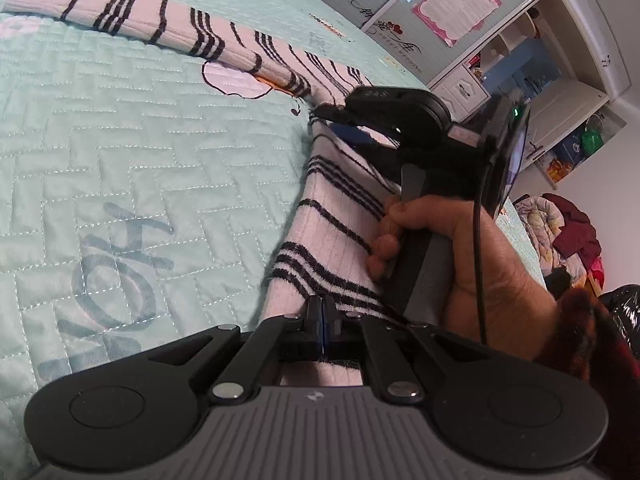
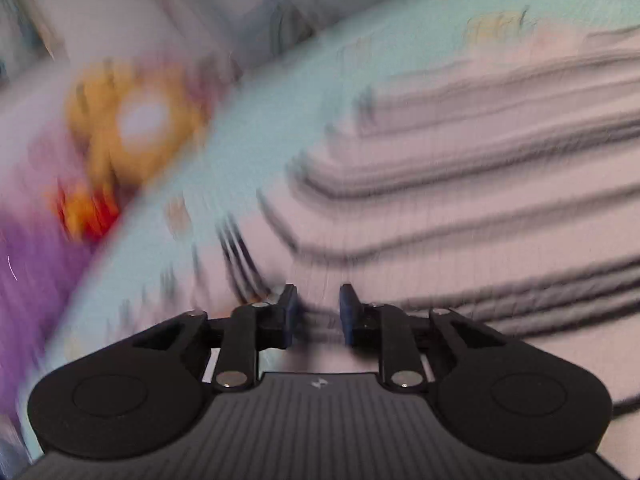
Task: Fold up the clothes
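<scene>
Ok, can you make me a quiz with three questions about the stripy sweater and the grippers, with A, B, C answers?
1. Where does the stripy sweater lie?
A. on a chair
B. on the mint green quilt
C. on the floor

2. What colour are the sweater's stripes?
A. red
B. yellow
C. black

3. How is the left gripper?
A. shut on the sweater
B. wide open
C. holding a cup

Answers:
1 B, the quilted green cover shows under and beside the sweater.
2 C, dark black bands cross the pale knit.
3 A, its fingers meet with the knit pinched between them, while the right gripper stands open.
</scene>
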`<state>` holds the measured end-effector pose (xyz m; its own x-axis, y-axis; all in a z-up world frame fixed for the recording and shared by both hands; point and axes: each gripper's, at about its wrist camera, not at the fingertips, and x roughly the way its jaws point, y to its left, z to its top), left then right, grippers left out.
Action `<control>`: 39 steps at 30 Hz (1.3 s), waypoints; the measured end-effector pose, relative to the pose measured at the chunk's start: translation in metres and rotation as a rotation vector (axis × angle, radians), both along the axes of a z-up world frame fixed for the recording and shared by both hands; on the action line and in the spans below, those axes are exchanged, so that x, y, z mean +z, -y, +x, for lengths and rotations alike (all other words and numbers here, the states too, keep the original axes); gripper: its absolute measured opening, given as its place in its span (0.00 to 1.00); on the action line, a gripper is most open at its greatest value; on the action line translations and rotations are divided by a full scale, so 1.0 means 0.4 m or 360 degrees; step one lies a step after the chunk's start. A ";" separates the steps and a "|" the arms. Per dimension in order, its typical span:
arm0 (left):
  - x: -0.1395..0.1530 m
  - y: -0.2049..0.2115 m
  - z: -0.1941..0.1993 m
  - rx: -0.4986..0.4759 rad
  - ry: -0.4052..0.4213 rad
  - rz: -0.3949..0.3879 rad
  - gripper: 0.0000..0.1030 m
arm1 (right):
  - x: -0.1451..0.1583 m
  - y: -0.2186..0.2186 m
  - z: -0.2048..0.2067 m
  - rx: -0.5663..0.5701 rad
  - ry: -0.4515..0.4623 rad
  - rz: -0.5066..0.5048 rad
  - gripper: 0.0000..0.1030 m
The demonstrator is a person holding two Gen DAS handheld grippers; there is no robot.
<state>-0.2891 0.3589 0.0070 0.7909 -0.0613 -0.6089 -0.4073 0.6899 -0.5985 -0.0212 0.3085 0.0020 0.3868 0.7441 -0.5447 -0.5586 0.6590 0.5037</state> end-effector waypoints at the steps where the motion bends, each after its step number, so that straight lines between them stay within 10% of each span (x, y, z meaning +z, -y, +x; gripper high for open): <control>1: 0.001 0.001 0.001 -0.0002 -0.0002 0.0005 0.05 | 0.010 -0.009 0.001 0.0023 0.0016 -0.0040 0.21; 10: 0.002 -0.003 0.005 -0.0009 -0.0013 0.0000 0.05 | 0.100 0.147 -0.108 0.0053 -0.0008 0.0237 0.22; 14: 0.006 -0.001 0.010 -0.0027 -0.0029 0.0021 0.05 | 0.009 0.119 -0.131 0.0090 -0.0161 0.0065 0.08; 27: 0.027 0.016 0.028 -0.0115 -0.0094 0.0137 0.06 | 0.005 0.157 -0.258 0.0093 -0.0041 -0.0062 0.08; 39: 0.024 0.001 0.028 -0.0125 -0.0101 0.0055 0.06 | 0.026 0.189 -0.322 0.0069 -0.0221 -0.0014 0.13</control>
